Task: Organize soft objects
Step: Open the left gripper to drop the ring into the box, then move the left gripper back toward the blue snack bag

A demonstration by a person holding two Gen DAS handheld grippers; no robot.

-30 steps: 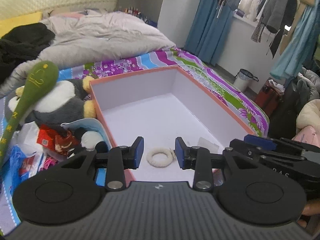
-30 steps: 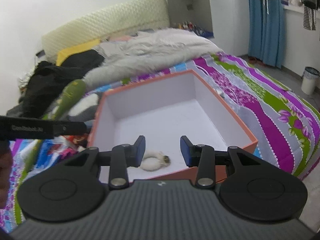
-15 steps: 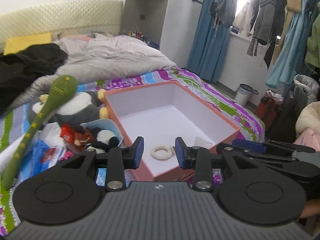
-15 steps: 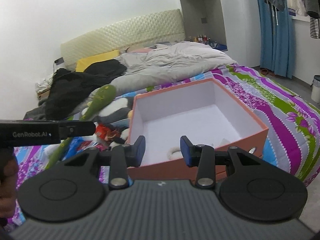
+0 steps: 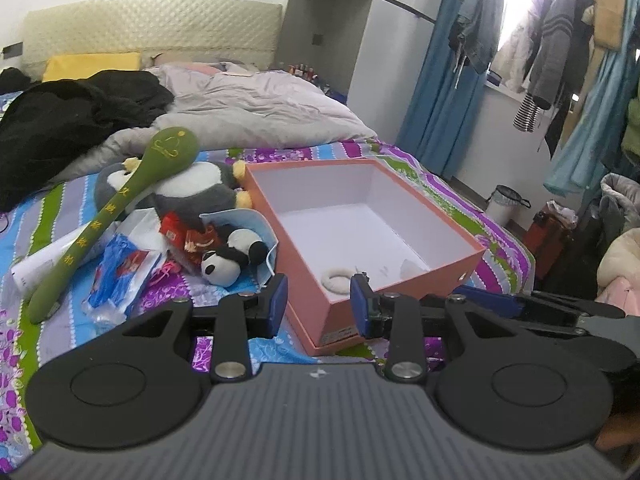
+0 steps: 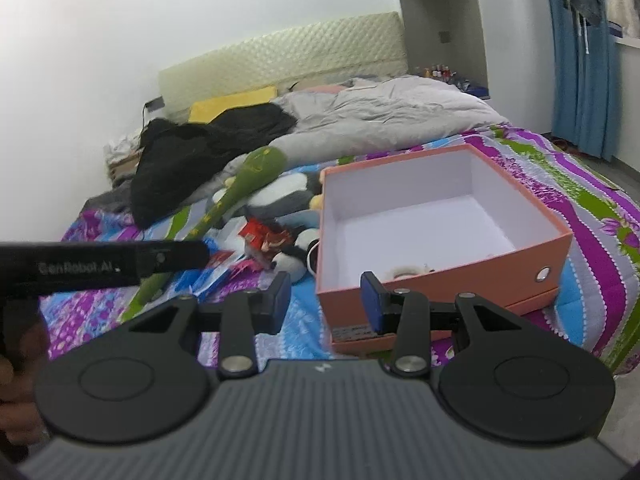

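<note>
An open orange box (image 5: 448,270) with a white inside sits on the striped bed; it also shows in the right wrist view (image 6: 532,240). A white fuzzy ring (image 5: 338,280) lies in its near corner. Left of the box lie a small panda plush (image 5: 232,258), a grey penguin plush (image 5: 192,196) and a long green plush (image 5: 120,208). My left gripper (image 5: 318,306) is open and empty, held back over the box's near corner. My right gripper (image 6: 324,300) is open and empty, in front of the box.
Red snack packets (image 5: 188,236), blue plastic wrappers (image 5: 120,268) and a face mask (image 5: 256,220) are scattered by the plush toys. A grey duvet (image 5: 256,116) and black clothes (image 5: 68,124) cover the far bed. Hanging clothes and a bin (image 5: 506,204) stand right.
Both grippers have pulled back and up from the box, which now looks smaller and farther. The white ring stays in the box. Both stay open.
</note>
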